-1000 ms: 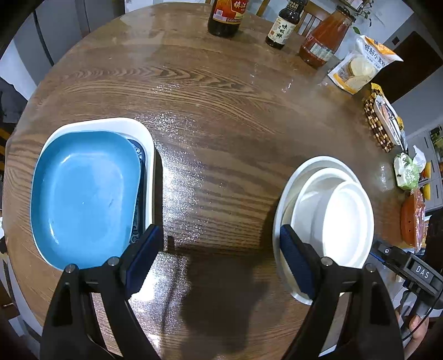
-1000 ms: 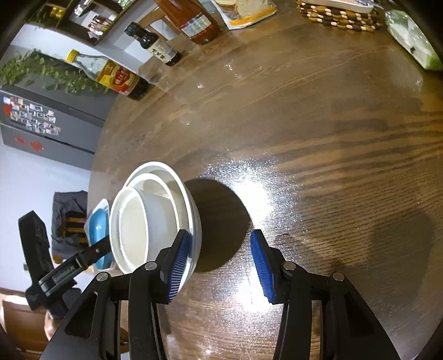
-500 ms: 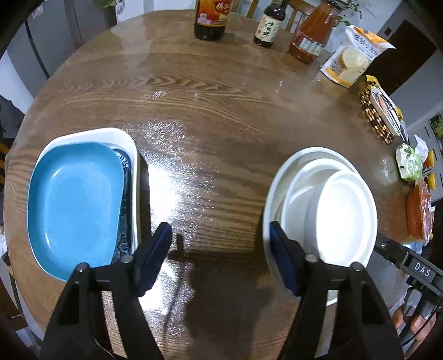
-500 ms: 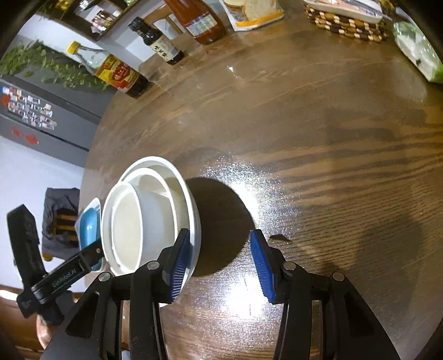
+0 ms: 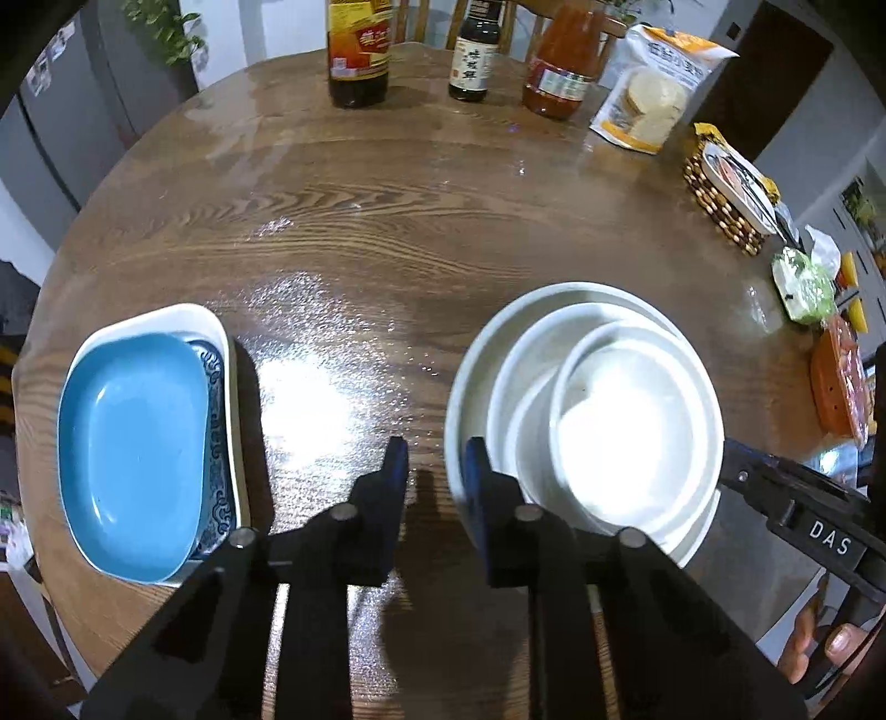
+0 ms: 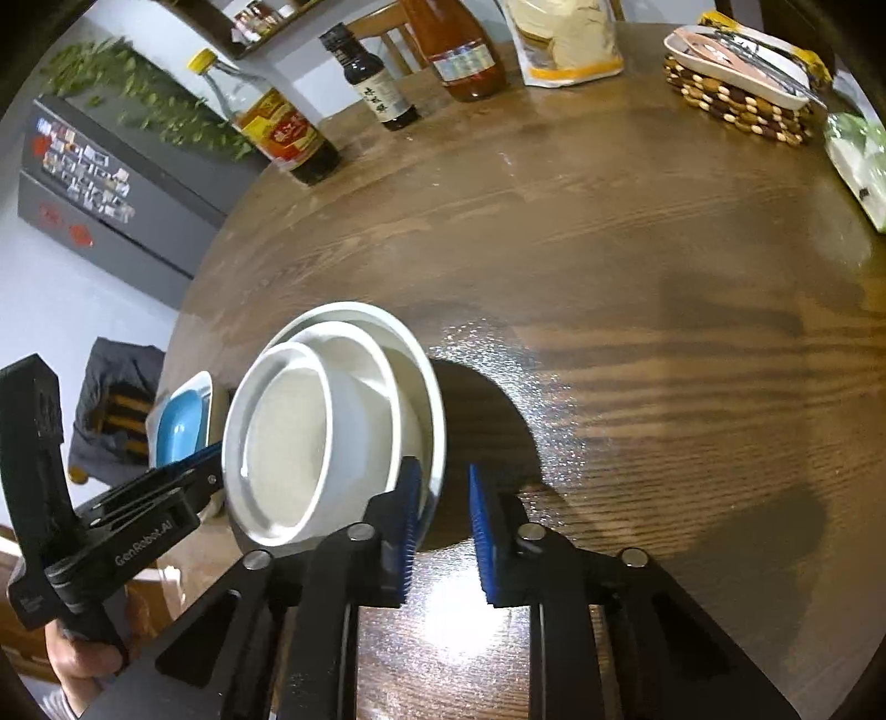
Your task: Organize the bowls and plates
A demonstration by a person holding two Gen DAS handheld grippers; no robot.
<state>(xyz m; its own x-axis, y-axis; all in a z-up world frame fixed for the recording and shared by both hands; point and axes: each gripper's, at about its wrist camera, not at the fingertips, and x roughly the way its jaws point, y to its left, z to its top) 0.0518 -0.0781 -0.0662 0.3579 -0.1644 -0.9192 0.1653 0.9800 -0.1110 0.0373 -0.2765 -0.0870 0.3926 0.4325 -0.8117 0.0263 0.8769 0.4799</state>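
Bowl stack (image 5: 587,410): three white bowls nested, the outer bowl (image 5: 470,354) widest, standing near the tabletop (image 5: 387,221) edge closest to both cameras.
Plate stack (image 5: 133,448): a blue plate on a patterned one inside a white dish, at the left edge of the tabletop, well apart from the bowls.
Left gripper (image 5: 434,476): fingers narrowed to a slim gap astride the outer bowl's left rim, one pad inside, one outside; whether the pads press the rim I cannot tell.
Right gripper (image 6: 440,504): fingers likewise narrowed astride the outer bowl's right rim; firm contact not clear.
Left view only: the whole plate stack from above, plus orange and green packets at the right edge.
Right view only: the bowls' side wall and their shadow, a fridge with magnets, and the left gripper's body reaching in.
Far edge: three bottles (image 5: 468,50), a snack bag (image 5: 653,94) and a beaded mat (image 6: 736,105) with a dish.
Change: a second ago both sets of fingers were spread wide; the left has since shifted right onto the bowl rim.
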